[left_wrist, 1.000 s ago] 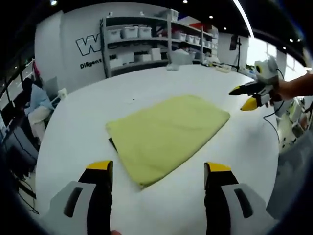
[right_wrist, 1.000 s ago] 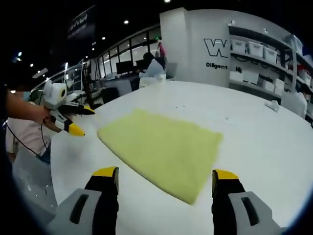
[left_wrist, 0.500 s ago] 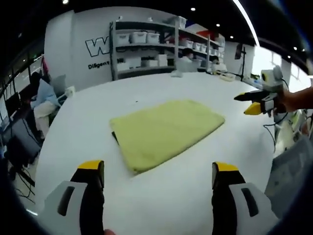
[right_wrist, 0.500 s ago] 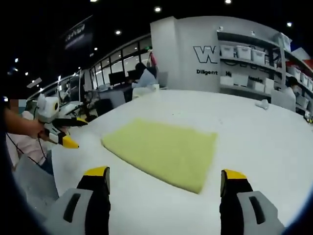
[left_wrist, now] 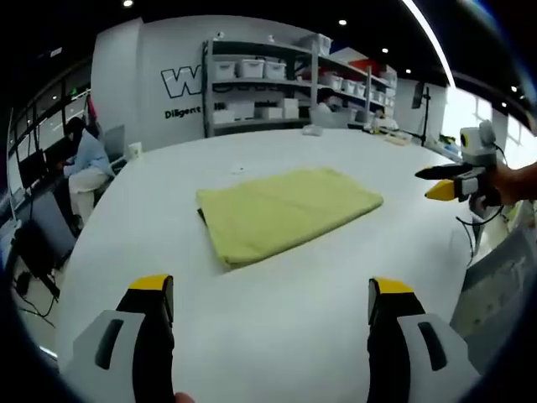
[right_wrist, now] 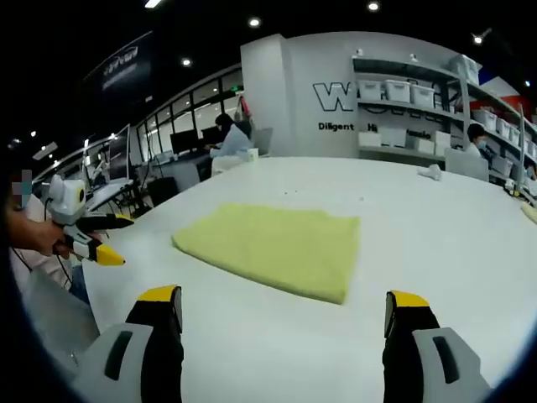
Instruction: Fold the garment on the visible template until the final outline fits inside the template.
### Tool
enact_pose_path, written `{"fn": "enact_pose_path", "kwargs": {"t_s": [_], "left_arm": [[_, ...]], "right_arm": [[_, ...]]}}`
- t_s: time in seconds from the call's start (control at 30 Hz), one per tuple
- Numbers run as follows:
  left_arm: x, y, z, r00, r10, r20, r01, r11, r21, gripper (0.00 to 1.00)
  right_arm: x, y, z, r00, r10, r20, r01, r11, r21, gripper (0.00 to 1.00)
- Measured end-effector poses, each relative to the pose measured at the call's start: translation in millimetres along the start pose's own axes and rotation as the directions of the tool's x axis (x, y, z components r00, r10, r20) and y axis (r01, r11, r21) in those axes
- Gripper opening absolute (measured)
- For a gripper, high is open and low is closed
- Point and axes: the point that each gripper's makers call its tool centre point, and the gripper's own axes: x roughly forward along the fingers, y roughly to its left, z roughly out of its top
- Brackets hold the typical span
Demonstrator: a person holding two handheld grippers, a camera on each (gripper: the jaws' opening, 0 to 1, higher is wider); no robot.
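A folded yellow-green garment (left_wrist: 284,210) lies flat as a rough rectangle in the middle of the white table (left_wrist: 277,336); a thin dark edge of the template (left_wrist: 202,216) peeks out at its left side. My left gripper (left_wrist: 270,295) hovers open above the table's near edge, well short of the cloth. The right gripper (left_wrist: 443,180) shows at the right, held by a hand, away from the cloth. In the right gripper view the garment (right_wrist: 273,246) lies ahead of my open right gripper (right_wrist: 287,309), and the left gripper (right_wrist: 96,239) hangs at the left beyond the table's edge.
Shelves with white bins (left_wrist: 260,88) stand behind the table against a grey wall. A person sits at a desk (left_wrist: 84,159) to the left. A small white object (right_wrist: 430,172) lies at the table's far side.
Both views have dropped lower and pulled back from the garment, so it sits flatter and farther off. The cloth itself has not moved. Both grippers stay open.
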Motion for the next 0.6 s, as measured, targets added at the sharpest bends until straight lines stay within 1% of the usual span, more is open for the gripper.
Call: {"fn": "enact_pose_path", "kwargs": {"t_s": [0.07, 0.2, 0.33, 0.5, 0.6], "left_arm": [[-1.6, -0.3, -1.2, 1.000, 0.002, -0.005, -0.002, 1.000, 0.006, 0.95], [-5.4, 2.2, 0.2, 1.000, 0.025, 0.019, -0.025, 0.999, -0.023, 0.95], [-7.3, 1.2, -2.7, 0.999, 0.029, 0.019, -0.029, 0.999, -0.014, 0.95], [-9.2, 3.7, -4.7, 0.999, 0.037, 0.018, -0.037, 0.999, -0.022, 0.95], [-10.5, 4.6, -4.3, 0.999, 0.039, 0.019, -0.039, 0.999, -0.025, 0.95]], "right_arm": [[-0.9, 1.1, 1.5, 1.000, -0.002, 0.004, 0.002, 1.000, -0.012, 0.99], [-2.3, 7.0, 2.2, 1.000, 0.005, 0.013, -0.005, 0.999, -0.048, 0.99], [-2.2, 7.9, 1.5, 1.000, -0.002, 0.014, 0.003, 0.999, -0.043, 0.99], [-2.8, 10.4, -0.8, 1.000, -0.002, 0.011, 0.003, 0.999, -0.032, 0.99], [-2.9, 12.4, -2.8, 1.000, 0.000, 0.005, 0.000, 0.999, -0.043, 0.99]]}}
